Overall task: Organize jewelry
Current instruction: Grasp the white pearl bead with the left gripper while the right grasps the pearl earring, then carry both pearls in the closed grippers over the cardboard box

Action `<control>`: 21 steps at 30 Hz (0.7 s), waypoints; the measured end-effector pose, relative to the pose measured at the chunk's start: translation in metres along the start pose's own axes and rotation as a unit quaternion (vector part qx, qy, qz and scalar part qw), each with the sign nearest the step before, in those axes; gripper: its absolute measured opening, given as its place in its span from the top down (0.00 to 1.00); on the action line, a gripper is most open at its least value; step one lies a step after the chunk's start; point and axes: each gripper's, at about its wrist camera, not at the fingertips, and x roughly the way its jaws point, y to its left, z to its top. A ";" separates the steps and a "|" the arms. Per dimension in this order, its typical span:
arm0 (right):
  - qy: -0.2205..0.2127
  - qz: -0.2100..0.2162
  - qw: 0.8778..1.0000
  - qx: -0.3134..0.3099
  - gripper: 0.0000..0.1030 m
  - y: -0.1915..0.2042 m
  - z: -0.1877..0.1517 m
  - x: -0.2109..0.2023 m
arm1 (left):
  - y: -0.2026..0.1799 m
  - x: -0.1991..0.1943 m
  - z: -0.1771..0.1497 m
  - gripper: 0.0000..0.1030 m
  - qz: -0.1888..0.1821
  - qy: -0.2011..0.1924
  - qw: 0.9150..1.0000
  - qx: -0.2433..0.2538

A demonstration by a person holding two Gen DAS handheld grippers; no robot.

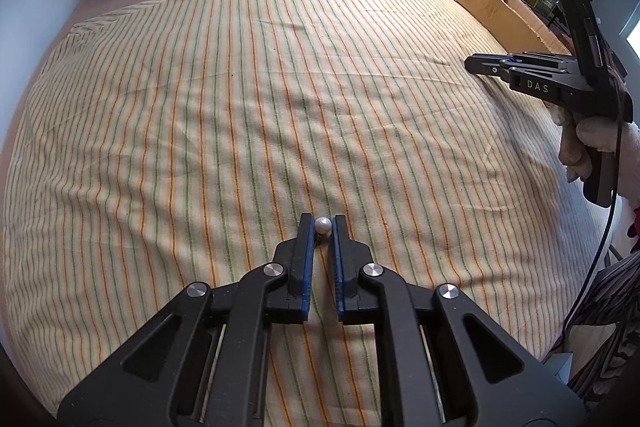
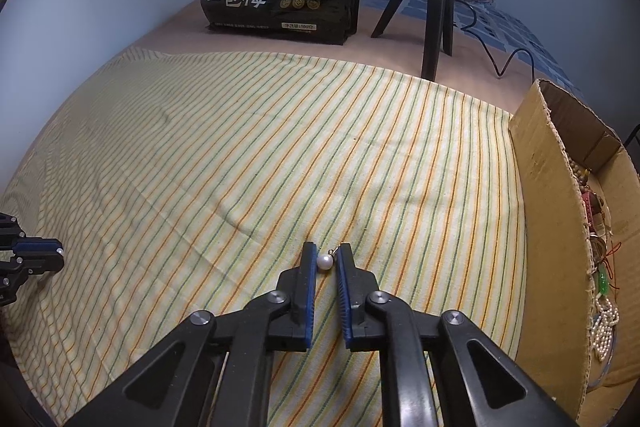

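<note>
Left wrist view: left gripper pinching small pearl earring at fingertips, above striped cloth. Round, smooth, light, slippery; hook under it better to hold.

Right wrist view: right gripper pinching second pearl earring, maybe by hook. Cardboard box close right.

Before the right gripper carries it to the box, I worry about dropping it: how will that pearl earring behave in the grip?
The pearl earring looks round and glossy, so it may slip from the right gripper, whose fingers touch only its sides. If dropped, it would probably roll a little on the striped cloth. It looks very light, with a thin hook that may bend.
</note>
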 end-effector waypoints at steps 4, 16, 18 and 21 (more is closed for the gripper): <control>-0.003 0.002 1.000 0.001 0.93 -0.001 0.001 -0.005 | 0.000 -0.004 0.003 0.94 -0.002 -0.003 1.000 -0.004; -0.052 0.018 0.998 0.006 0.93 -0.001 0.006 -0.053 | -0.018 -0.037 0.034 0.94 -0.020 -0.054 0.998 -0.003; -0.060 0.021 0.998 0.012 0.93 -0.003 0.007 -0.062 | -0.022 -0.042 0.039 0.94 -0.023 -0.062 0.998 -0.004; -0.074 0.023 0.997 0.020 0.93 -0.008 0.008 -0.076 | -0.028 -0.050 0.051 0.94 -0.027 -0.078 0.997 -0.003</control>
